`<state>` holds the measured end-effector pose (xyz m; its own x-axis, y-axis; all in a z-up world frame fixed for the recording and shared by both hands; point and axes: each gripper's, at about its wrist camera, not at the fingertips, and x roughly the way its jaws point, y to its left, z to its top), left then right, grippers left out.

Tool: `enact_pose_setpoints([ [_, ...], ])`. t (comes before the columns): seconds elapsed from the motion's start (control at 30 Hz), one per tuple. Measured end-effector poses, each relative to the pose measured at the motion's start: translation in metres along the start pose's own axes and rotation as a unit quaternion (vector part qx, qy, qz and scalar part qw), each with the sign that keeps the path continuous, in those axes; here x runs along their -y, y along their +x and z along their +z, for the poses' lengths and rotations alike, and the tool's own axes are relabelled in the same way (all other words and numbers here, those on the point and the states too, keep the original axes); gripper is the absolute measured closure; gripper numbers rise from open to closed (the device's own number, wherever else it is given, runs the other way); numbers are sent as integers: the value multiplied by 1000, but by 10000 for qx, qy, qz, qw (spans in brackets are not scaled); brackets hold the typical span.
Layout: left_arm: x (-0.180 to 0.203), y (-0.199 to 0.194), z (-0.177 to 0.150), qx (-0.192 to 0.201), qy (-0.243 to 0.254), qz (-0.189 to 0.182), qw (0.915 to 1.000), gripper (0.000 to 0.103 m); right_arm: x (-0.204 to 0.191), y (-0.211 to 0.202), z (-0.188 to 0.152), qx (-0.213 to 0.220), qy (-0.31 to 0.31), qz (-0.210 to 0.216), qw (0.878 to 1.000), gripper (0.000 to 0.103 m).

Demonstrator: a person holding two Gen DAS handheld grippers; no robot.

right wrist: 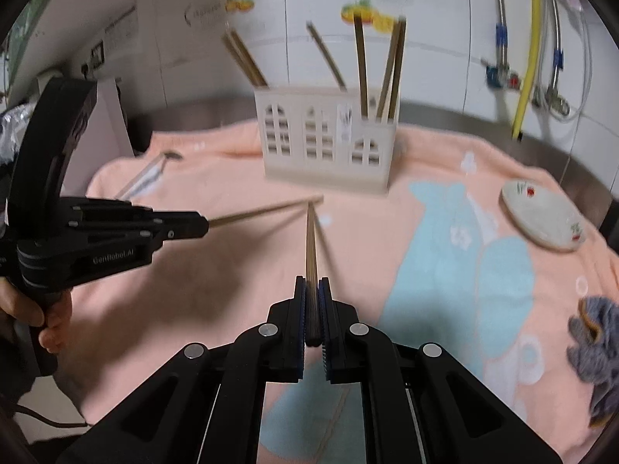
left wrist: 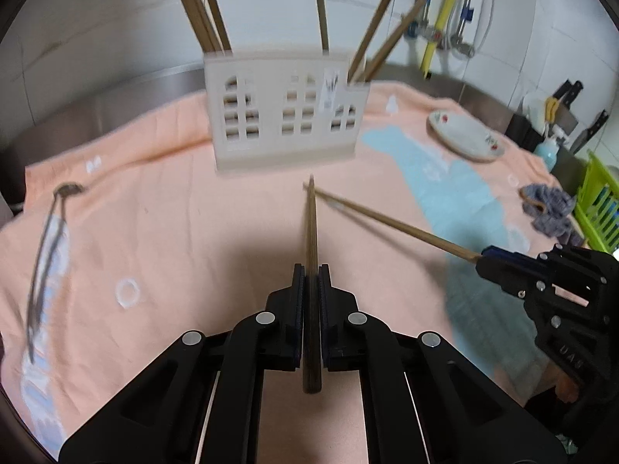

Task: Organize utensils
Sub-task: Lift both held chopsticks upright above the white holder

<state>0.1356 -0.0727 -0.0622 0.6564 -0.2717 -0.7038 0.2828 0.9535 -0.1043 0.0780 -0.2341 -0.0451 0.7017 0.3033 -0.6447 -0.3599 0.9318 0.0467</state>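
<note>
A cream house-shaped utensil holder (left wrist: 286,116) (right wrist: 329,143) stands on the peach towel with several wooden chopsticks upright in it. My left gripper (left wrist: 311,274) is shut on one chopstick (left wrist: 311,232) that points toward the holder. My right gripper (right wrist: 312,286) is shut on another chopstick (right wrist: 311,239). The right gripper also shows in the left wrist view (left wrist: 487,257), and the left gripper in the right wrist view (right wrist: 203,224). The two chopstick tips nearly meet above the towel in front of the holder. A metal spoon (left wrist: 46,255) (right wrist: 154,170) lies on the towel at the left.
A flowered white plate (left wrist: 464,135) (right wrist: 541,216) sits on the towel at the right. A grey-blue crocheted cloth (left wrist: 549,208) (right wrist: 595,340) lies at the far right. A green rack (left wrist: 599,208) and knives stand beyond it. Tiled wall and pipes are behind.
</note>
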Motion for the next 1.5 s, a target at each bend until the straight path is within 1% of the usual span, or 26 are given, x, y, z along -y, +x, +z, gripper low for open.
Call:
enact_pose_setpoints([
  [0.17,-4,-22,24,338,95,-15,9994,97,-3,-16,31,367,-90,100,9992,96],
  [0.27,-7,-29,37,424,112,-58,9990,97,-4,-18,46,463,-166,174,9986,97],
  [0.37,-11,-32,46,453,114,-92,9989,98,-6,-18,57,507,-254,196,9982,97],
  [0.47,-17,-36,58,475,77,-185,9987,98,-6,-19,75,555,-345,243,9976,97],
  [0.57,-20,-38,69,500,118,-200,9985,98,-6,-22,92,637,-449,250,9966,97],
  [0.77,-24,-45,97,573,230,-226,9978,98,-9,-38,139,873,-768,183,9930,97],
  [0.93,-22,-58,122,730,389,-212,9963,98,-11,-56,169,1061,-1021,86,9891,97],
  [1.03,-22,-71,139,904,422,-225,9948,98,-10,-68,183,1150,-1141,8,9868,97],
  [1.17,-22,-92,165,1239,465,-159,9911,98,-7,-80,196,1199,-1254,-125,9848,97],
  [1.27,-24,-102,182,1440,447,-113,9885,98,-7,-82,204,1160,-1368,-270,9834,97],
  [1.37,-29,-110,201,1638,375,-80,9858,98,-6,-81,209,1107,-1431,-319,9830,97],
  [1.5,-33,-113,221,1919,362,135,9807,98,-1,-76,215,986,-1461,-398,9835,97],
])
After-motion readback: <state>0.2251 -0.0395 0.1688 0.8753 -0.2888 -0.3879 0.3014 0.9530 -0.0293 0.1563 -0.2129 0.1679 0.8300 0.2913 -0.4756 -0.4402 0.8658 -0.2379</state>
